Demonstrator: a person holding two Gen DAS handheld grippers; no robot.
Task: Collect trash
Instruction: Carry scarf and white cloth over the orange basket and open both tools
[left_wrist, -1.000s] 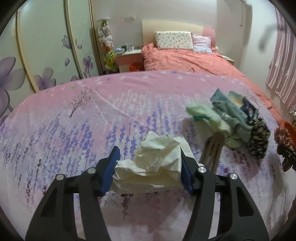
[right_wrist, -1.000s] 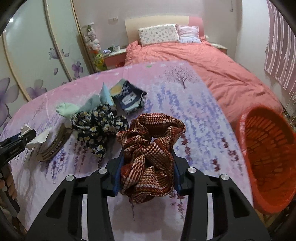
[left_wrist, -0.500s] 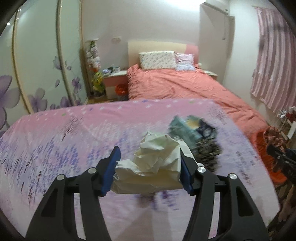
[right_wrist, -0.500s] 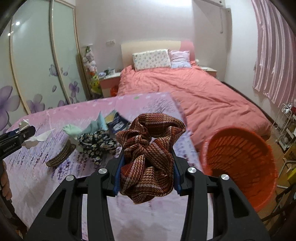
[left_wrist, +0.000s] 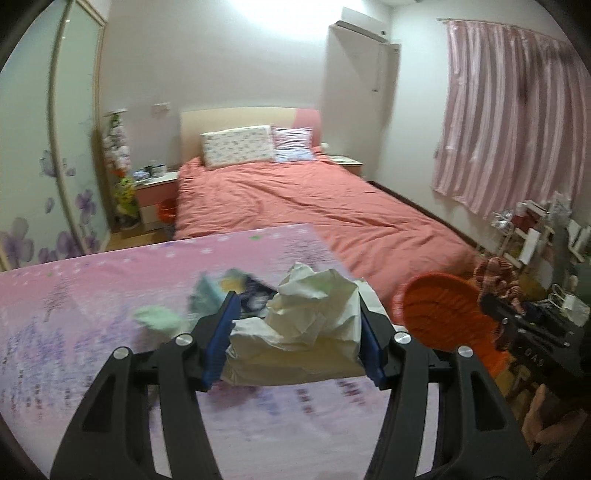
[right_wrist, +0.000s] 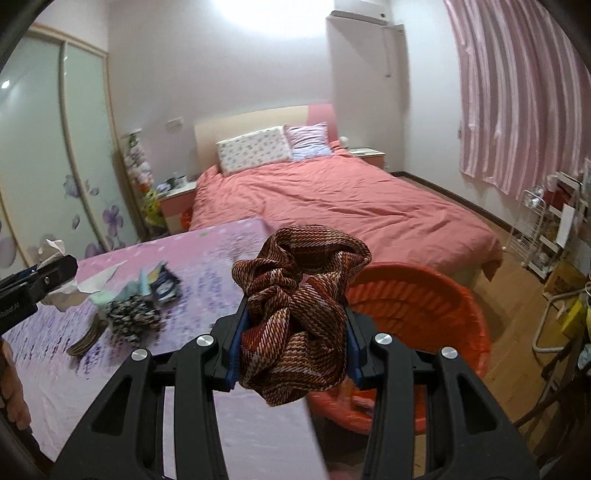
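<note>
My left gripper (left_wrist: 295, 341) is shut on a crumpled wad of white paper (left_wrist: 314, 321), held above the pink flowered table (left_wrist: 92, 314). My right gripper (right_wrist: 295, 341) is shut on a bunched brown-red plaid cloth (right_wrist: 299, 306), held over the table's right edge beside the orange basket (right_wrist: 417, 306). In the left wrist view the orange basket (left_wrist: 443, 317) stands on the floor to the right, with the right gripper and its plaid cloth (left_wrist: 498, 277) just beyond it. The left gripper's tip (right_wrist: 44, 280) shows at the left edge of the right wrist view.
A pile of small cloths and a packet (right_wrist: 140, 299) and a curved brown piece (right_wrist: 86, 334) lie on the table. A bed with a coral cover (right_wrist: 332, 199) stands behind. A wire rack (right_wrist: 546, 229) is at the right wall. Wood floor lies right of the basket.
Both grippers have risen and swung to the right, each keeping its load. The orange basket has come into the left wrist view and sits closer behind the plaid cloth in the right wrist view.
</note>
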